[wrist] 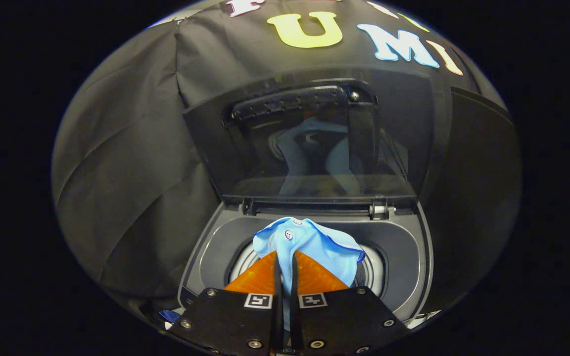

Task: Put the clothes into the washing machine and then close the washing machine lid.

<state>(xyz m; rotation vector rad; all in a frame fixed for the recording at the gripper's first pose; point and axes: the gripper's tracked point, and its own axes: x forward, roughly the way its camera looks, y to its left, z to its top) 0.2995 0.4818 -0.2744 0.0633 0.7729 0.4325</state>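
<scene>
My gripper [285, 254] is shut on a light blue buttoned garment [314, 244], a thin fold of it pinched between the two fingers. The garment bulges out ahead of the fingertips and hangs over the round drum opening [374, 274] of a grey top-loading washing machine [403, 247]. Its collar with white buttons faces up. The machine's dark see-through lid [314, 138] stands open, hinged at the back and tilted upright beyond the garment. The drum's inside is mostly hidden by the garment and my fingers.
Black cloth walls surround the machine at the back and on both sides. The lid's handle bar [290, 104] runs along its upper edge. A small blue and white item [170, 316] lies beside the machine's near left corner.
</scene>
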